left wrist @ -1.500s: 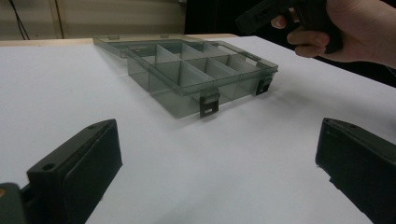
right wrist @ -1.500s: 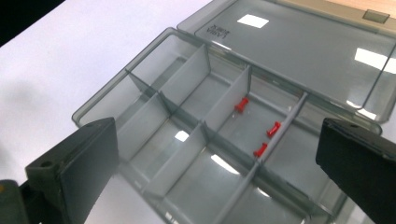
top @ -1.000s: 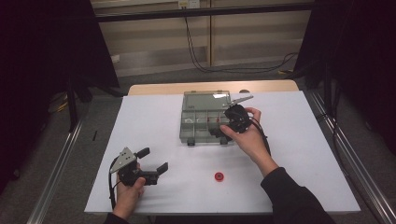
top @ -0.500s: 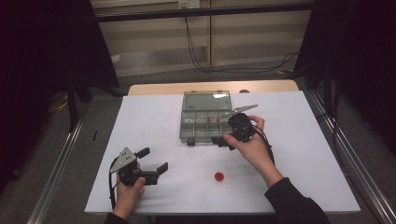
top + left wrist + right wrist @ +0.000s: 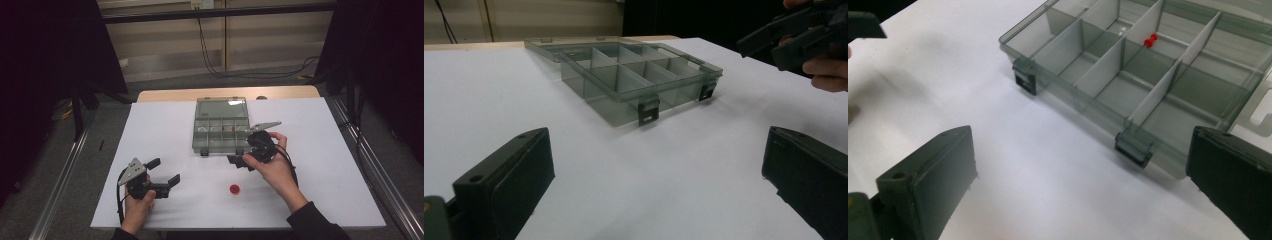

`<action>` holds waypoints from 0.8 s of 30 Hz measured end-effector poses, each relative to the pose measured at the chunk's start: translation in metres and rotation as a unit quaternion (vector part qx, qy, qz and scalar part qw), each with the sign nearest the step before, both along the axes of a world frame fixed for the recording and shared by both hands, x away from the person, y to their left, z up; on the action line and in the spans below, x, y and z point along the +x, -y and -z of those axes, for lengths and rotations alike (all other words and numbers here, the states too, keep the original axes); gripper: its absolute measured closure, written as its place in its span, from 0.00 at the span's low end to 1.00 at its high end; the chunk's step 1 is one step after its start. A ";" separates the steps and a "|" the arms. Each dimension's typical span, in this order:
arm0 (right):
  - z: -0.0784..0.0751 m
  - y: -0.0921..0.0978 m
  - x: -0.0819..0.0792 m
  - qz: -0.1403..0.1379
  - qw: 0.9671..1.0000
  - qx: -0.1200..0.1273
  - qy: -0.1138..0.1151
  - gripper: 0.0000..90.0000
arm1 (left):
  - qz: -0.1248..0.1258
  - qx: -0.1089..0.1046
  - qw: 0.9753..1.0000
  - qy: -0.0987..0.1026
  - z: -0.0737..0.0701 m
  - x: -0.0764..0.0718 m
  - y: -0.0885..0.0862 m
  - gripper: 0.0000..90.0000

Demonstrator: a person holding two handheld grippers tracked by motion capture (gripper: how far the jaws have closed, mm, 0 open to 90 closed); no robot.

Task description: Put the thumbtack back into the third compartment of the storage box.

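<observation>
A clear grey compartment box lies open mid-table, its lid folded back. In the right gripper view the box holds a small red pin in a far compartment. A small round red piece lies on the white table in front of the box. My right gripper hovers just off the box's front right corner, open and holding nothing, jaws spread wide. My left gripper rests at the front left, open and holding nothing, facing the box and the right gripper.
The white table ends in a wooden strip at the back. Metal rails run along both sides. Cables lie on the floor behind.
My right gripper has drawn back from over the box toward the front, now just off its front edge. The left gripper has stayed put.
</observation>
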State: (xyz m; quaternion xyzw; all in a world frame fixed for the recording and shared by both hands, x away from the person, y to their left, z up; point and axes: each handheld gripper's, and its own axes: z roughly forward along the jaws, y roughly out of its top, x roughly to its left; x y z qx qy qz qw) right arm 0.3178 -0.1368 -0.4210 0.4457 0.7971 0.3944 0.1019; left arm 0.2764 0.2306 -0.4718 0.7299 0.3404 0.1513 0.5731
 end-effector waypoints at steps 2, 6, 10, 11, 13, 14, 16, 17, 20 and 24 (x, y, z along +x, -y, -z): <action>0.000 -0.001 -0.005 -0.004 1.000 0.001 -0.002 0.00 | 0.000 0.000 1.000 0.000 0.000 0.000 0.000 0.00; 0.001 -0.001 -0.014 -0.005 1.000 0.002 -0.002 0.00 | 0.000 0.001 1.000 0.000 0.000 0.000 0.000 0.00; 0.004 -0.002 -0.022 -0.007 1.000 0.001 -0.002 0.00 | 0.001 0.001 1.000 0.000 0.000 0.000 0.000 0.00; 0.004 -0.002 -0.024 -0.007 1.000 -0.001 -0.001 0.00 | 0.001 0.001 1.000 0.000 0.000 0.000 0.000 0.00; 0.007 -0.002 -0.026 -0.008 1.000 -0.001 -0.003 0.00 | 0.000 0.001 1.000 0.000 0.000 0.000 0.000 0.00; 0.008 -0.001 -0.028 -0.007 1.000 0.001 -0.005 0.00 | 0.000 0.001 1.000 0.000 0.000 0.000 0.000 0.00; 0.010 0.000 -0.031 -0.007 1.000 -0.002 -0.004 0.00 | -0.001 0.001 1.000 0.000 0.000 0.000 0.000 0.00; 0.011 0.000 -0.032 -0.007 1.000 0.000 -0.005 0.00 | -0.002 0.001 1.000 0.001 0.000 0.000 0.000 0.00; 0.014 0.001 -0.038 -0.005 1.000 0.001 -0.005 0.00 | -0.003 0.000 1.000 0.001 0.000 0.000 0.000 0.00; 0.017 0.000 -0.047 -0.005 1.000 0.004 -0.005 0.00 | -0.003 -0.001 1.000 0.002 0.000 -0.001 0.000 0.00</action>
